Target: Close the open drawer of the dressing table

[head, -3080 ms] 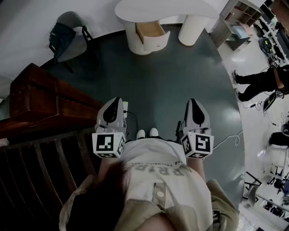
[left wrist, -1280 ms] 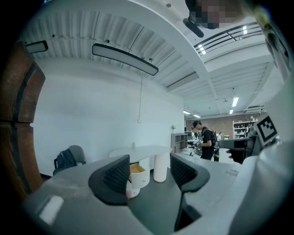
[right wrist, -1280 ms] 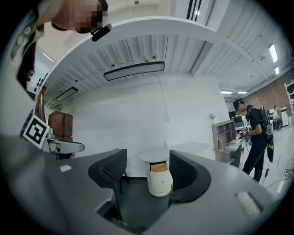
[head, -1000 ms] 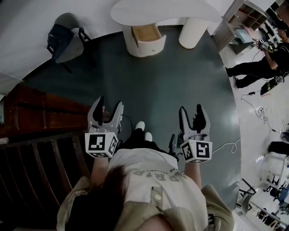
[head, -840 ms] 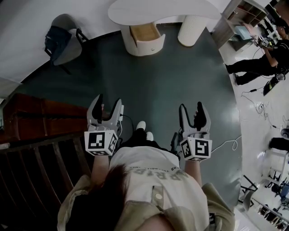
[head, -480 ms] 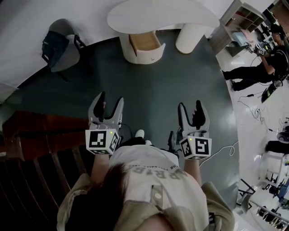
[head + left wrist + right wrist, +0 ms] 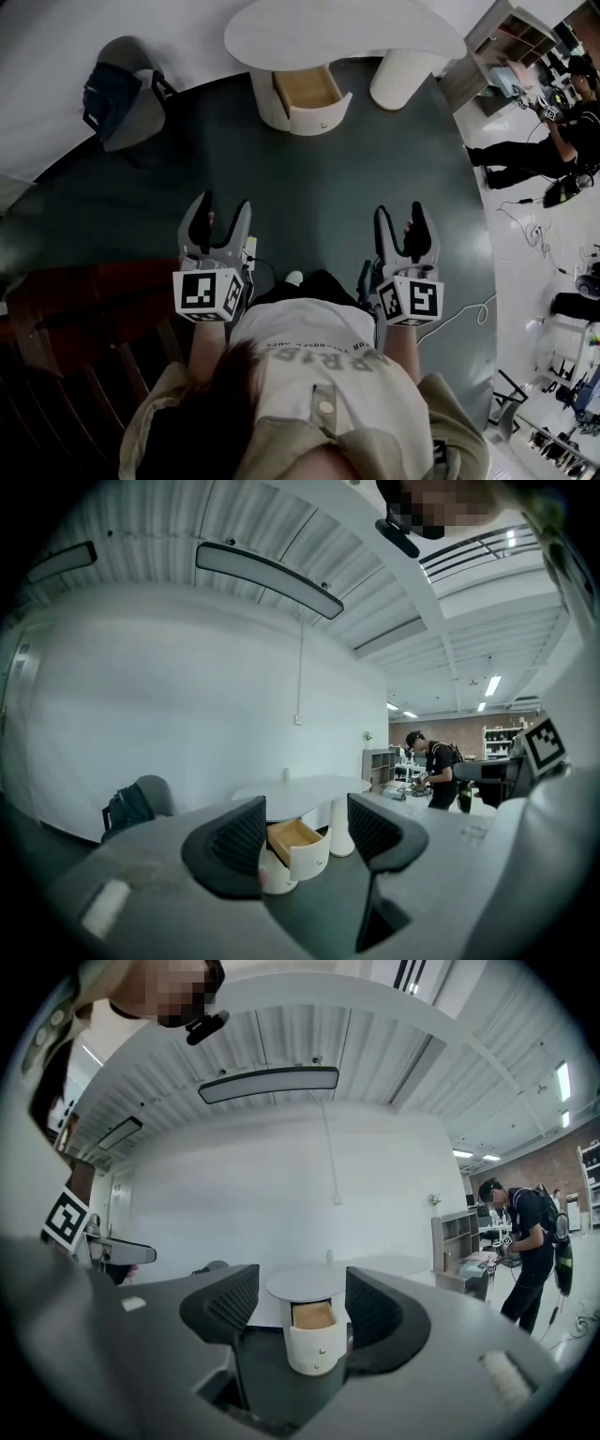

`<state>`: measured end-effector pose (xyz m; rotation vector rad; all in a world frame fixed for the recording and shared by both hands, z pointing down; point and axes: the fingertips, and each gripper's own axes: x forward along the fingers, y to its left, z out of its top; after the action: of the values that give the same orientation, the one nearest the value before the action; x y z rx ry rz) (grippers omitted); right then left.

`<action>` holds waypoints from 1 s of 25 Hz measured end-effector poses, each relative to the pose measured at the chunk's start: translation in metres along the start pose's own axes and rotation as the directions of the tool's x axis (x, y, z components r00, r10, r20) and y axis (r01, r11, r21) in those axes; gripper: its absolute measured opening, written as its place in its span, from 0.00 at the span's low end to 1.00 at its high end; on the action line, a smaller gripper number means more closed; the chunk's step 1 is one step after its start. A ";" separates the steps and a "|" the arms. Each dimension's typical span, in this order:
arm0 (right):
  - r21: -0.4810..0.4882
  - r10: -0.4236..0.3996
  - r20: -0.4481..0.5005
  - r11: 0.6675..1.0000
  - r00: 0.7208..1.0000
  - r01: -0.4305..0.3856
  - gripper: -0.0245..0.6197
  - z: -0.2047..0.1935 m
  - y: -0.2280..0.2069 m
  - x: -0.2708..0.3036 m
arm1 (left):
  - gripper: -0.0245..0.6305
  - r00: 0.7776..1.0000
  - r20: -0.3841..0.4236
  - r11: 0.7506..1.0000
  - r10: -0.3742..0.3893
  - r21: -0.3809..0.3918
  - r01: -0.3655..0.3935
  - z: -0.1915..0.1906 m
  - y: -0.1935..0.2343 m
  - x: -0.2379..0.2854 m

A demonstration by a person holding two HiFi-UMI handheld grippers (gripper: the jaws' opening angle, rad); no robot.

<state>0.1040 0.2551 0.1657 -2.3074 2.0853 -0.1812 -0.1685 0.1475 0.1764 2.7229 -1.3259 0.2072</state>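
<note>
Here, the left tongs and right tongs are hanging open and empty, pointing at the drawer, which is jutting out under the counter's left end, well apart across the floor, likely readying a push.

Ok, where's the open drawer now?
Head view, top centre: the open drawer juts out from under the dressing table, with a chair off to its left.

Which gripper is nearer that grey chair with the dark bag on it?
Left. The left gripper hangs toward the grey chair but well short of it; the right gripper is farther across the floor.
</note>
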 end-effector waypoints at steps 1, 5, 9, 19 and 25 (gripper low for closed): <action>0.002 0.000 -0.007 1.000 1.000 0.000 0.49 -0.002 -0.002 0.004 | 0.46 1.000 -0.010 1.000 0.001 -0.003 -0.001 -0.002 0.001 0.004; 0.007 0.012 -0.031 1.000 0.999 -0.012 0.49 -0.009 -0.015 0.017 | 0.46 0.999 -0.047 1.000 0.007 -0.010 -0.007 -0.010 -0.003 0.016; 0.013 0.042 -0.063 0.999 0.997 -0.041 0.49 -0.015 -0.037 0.039 | 0.46 0.997 -0.072 0.999 0.041 -0.002 -0.041 -0.010 -0.011 0.037; 0.022 0.110 -0.013 0.994 0.994 -0.110 0.49 0.004 -0.088 0.104 | 0.46 0.994 -0.034 0.995 0.100 0.006 -0.100 0.010 -0.030 0.099; 0.056 0.152 0.014 0.987 0.988 -0.152 0.49 0.015 -0.111 0.139 | 0.46 0.989 -0.007 0.988 0.151 0.018 -0.151 0.026 -0.037 0.122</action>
<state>0.2288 0.1282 0.1707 -2.1029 2.2093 -0.2217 -0.0629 0.0714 0.1703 2.6331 -1.5355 0.2432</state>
